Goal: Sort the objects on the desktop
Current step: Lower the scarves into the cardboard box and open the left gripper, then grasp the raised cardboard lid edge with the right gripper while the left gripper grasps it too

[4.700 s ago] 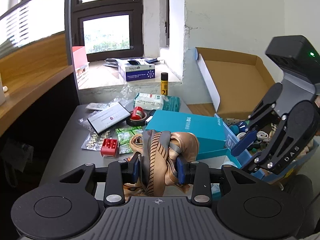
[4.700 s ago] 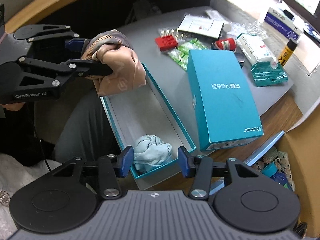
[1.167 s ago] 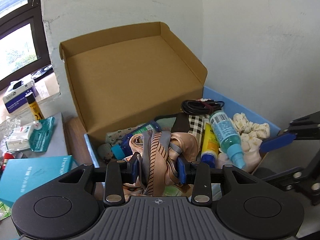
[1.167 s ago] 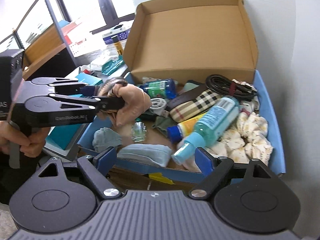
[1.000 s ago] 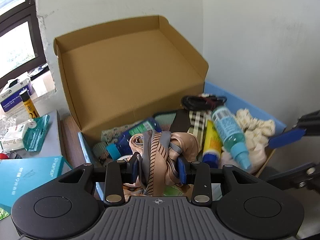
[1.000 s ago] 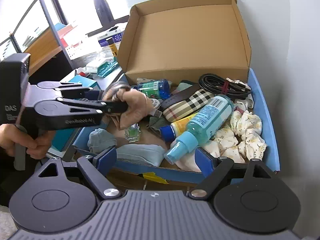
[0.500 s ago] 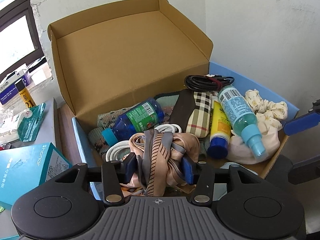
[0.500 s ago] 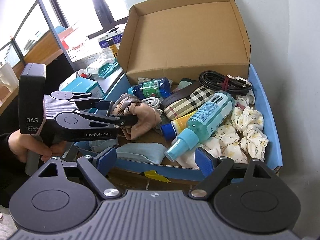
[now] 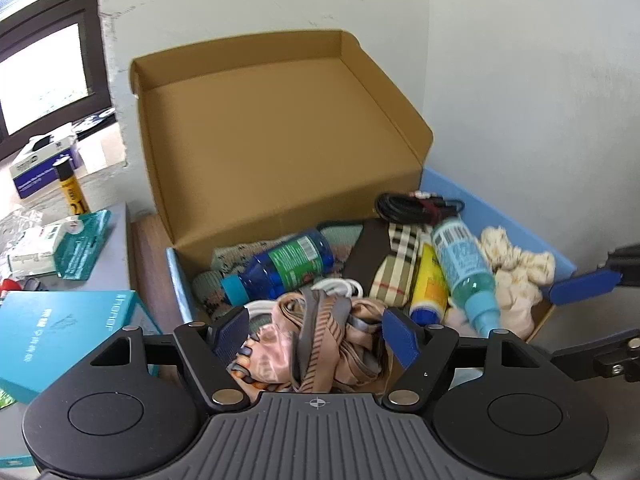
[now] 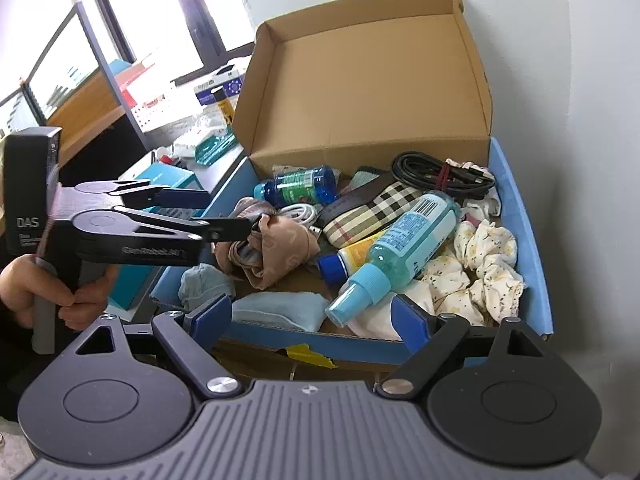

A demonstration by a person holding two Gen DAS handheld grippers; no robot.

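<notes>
Silk scarf [image 9: 320,336] partly behind tongs [image 9: 316,330]

I see a peach scarf [image 9: 320,332] with grey and brown stripes. The box [image 10: 524,216] is blue outside, plain brown cardboard inside. A dark blue bottle [image 9: 280,268] wears a green label; a pale teal spray bottle [image 10: 396,248] lies beside a yellow tube [image 9: 430,280] with a blue cap. The pouch [image 10: 368,212] is beige, black-and-white plaid. My tongs' pads [image 9: 230,330] are blue.
</notes>
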